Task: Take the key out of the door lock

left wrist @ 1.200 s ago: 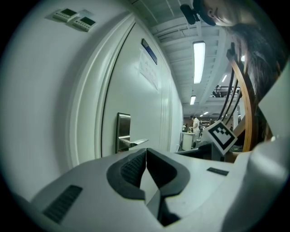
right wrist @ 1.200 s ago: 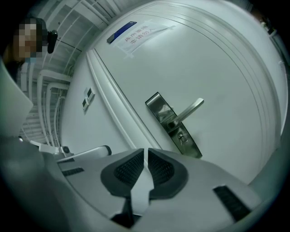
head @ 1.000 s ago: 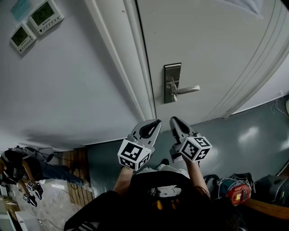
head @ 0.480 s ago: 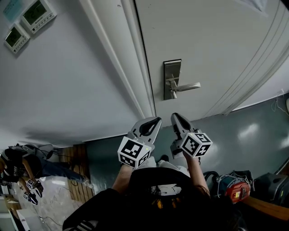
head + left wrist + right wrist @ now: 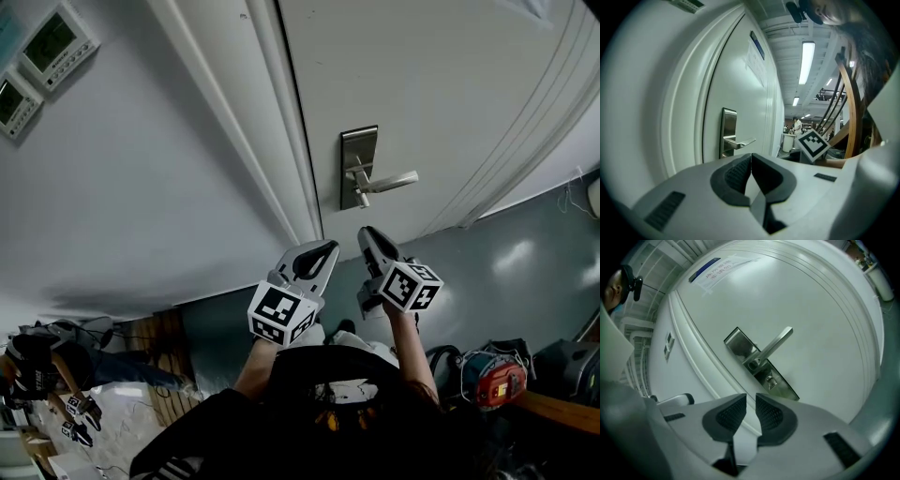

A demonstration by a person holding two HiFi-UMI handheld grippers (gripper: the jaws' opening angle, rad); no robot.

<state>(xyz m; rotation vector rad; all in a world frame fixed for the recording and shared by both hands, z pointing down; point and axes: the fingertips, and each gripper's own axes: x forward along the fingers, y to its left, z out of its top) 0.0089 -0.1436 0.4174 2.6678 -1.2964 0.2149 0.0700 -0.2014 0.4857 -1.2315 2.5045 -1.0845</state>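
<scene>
A brushed-metal lock plate [image 5: 359,167] with a lever handle [image 5: 389,181] is set in the white door [image 5: 450,84]. The key [image 5: 361,198] sticks out of the plate below the lever. In the right gripper view the key [image 5: 770,380] shows small in the plate [image 5: 740,345], under the lever [image 5: 776,345]. My right gripper [image 5: 370,239] [image 5: 750,401] is short of the door, its jaws opening with a narrow gap and nothing between them. My left gripper [image 5: 314,258] [image 5: 751,159] is beside it, shut and empty. It sees the plate [image 5: 728,124] from the side.
Two thermostat panels [image 5: 52,42] hang on the wall left of the door frame [image 5: 253,122]. A red and grey machine [image 5: 492,375] sits on the floor at the right. Another person [image 5: 37,366] crouches at the lower left. The right gripper's marker cube [image 5: 813,144] shows beside the left jaws.
My right gripper has moved a little forward toward the door. The left gripper has stayed about where it was. The head view has shifted slightly, so the wall panels sit further left.
</scene>
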